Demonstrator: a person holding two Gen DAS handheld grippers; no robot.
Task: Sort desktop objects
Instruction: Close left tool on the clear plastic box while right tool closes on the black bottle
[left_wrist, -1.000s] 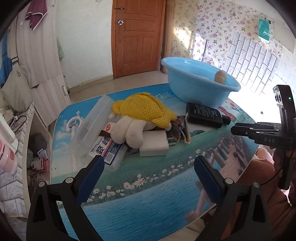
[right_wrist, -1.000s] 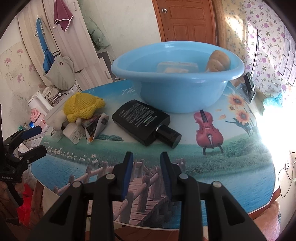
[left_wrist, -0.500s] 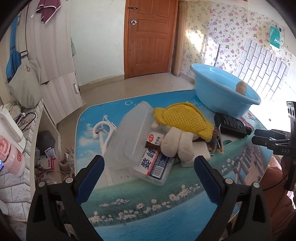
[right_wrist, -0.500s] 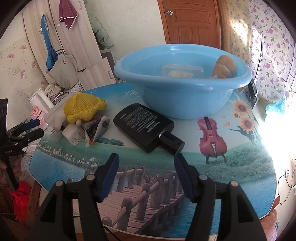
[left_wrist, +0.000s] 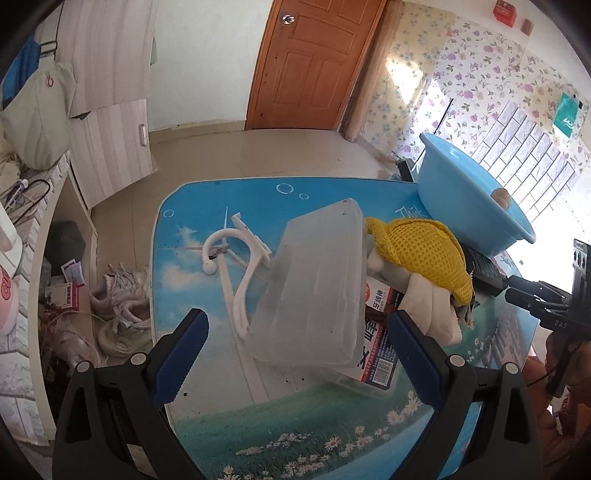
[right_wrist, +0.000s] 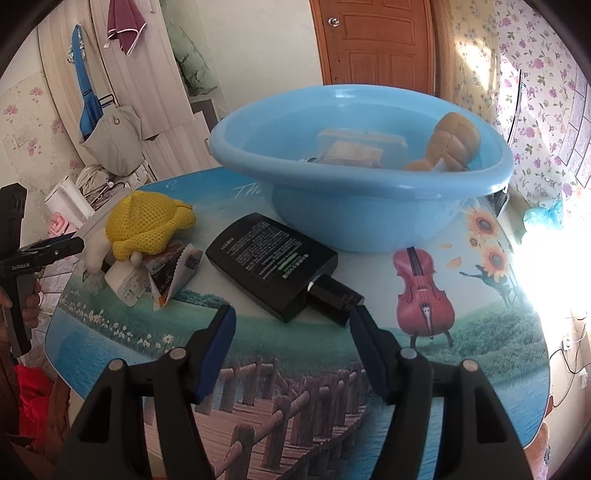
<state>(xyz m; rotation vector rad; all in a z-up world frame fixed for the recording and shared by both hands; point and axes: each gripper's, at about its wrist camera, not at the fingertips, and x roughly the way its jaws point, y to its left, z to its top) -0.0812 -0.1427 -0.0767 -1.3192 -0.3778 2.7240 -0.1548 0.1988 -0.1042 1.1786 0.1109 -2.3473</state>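
My left gripper (left_wrist: 295, 338) is open, its jaws either side of the near end of a clear plastic box (left_wrist: 317, 284) that lies tilted on a toothpaste carton (left_wrist: 376, 343). Behind these sits a plush toy with a yellow mesh top (left_wrist: 421, 251), and a white hanger (left_wrist: 236, 266) lies to the left. My right gripper (right_wrist: 291, 326) is open with nothing between its fingers, just short of a flat black bottle (right_wrist: 277, 258). The blue basin (right_wrist: 354, 184) behind the bottle holds a small clear box (right_wrist: 358, 147) and a brown plush (right_wrist: 450, 140).
A torn snack packet (right_wrist: 173, 273) and a white block (right_wrist: 123, 280) lie beside the plush toy. The picture-printed table (right_wrist: 480, 332) ends close to both grippers. Shoes (left_wrist: 118, 306) and clutter sit on the floor left of it. A hand (right_wrist: 31, 299) holds the left tool.
My left gripper has swung leftwards from the plush toy to the clear box and come nearer to it. My right gripper's jaws have opened from nearly shut to wide.
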